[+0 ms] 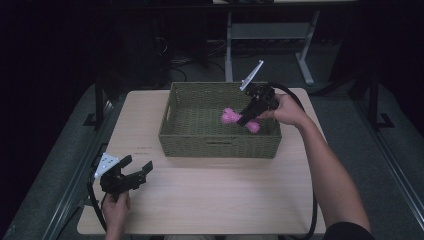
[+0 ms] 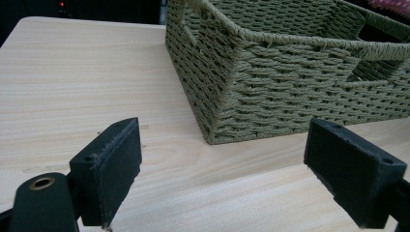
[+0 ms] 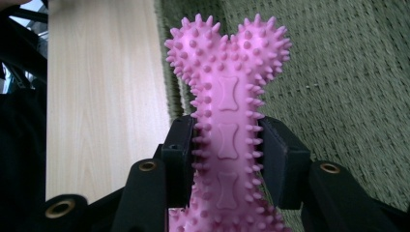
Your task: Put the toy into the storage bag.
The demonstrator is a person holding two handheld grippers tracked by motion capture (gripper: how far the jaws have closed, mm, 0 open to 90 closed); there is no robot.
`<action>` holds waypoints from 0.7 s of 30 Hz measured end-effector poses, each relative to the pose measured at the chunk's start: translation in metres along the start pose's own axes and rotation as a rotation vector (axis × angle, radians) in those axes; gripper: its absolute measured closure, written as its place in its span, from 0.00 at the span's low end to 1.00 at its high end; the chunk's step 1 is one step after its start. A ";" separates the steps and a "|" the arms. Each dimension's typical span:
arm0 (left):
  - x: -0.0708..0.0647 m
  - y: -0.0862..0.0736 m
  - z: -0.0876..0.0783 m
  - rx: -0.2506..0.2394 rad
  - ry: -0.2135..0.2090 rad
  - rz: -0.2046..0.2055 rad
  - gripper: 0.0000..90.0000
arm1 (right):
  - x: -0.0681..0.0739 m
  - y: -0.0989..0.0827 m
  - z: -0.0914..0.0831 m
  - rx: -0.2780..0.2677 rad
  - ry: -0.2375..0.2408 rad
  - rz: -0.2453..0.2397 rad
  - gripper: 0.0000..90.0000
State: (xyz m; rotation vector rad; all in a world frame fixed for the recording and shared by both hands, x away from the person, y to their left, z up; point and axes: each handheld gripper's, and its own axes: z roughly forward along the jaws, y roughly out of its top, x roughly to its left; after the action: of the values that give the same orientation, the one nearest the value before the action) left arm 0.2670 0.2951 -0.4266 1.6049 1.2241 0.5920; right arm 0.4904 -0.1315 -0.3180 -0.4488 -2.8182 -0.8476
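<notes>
The right gripper [image 3: 227, 154] is clamped on the shaft of a pink spiky bone toy [image 3: 227, 96]; the right gripper view shows each pad pressing a side and the toy's knobbed end pointing toward the woven basket floor. The high view adds that the toy [image 1: 230, 116] hangs over the inside of the green wicker basket [image 1: 216, 144], toward its right end. The left gripper [image 1: 134, 170] rests on the wooden table [image 1: 215, 195], near the basket's front left corner, jaws apart and empty; the left gripper view faces that corner [image 2: 212, 130].
</notes>
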 end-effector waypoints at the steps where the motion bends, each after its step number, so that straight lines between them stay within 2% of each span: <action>1: 0.000 0.000 0.000 0.000 0.000 0.000 0.14 | -0.002 -0.001 0.001 0.001 0.003 0.005 0.65; 8: 0.000 0.000 0.000 -0.001 0.000 -0.002 0.14 | -0.012 -0.004 0.008 0.015 -0.001 0.031 0.65; 21: 0.001 0.000 0.000 -0.001 0.000 -0.001 0.14 | -0.019 -0.001 0.026 0.043 0.007 0.025 0.64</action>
State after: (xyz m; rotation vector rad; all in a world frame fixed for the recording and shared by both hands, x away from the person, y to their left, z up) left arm 0.2669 0.2964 -0.4268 1.6032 1.2247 0.5918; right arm 0.5063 -0.1223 -0.3441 -0.4725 -2.8126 -0.7800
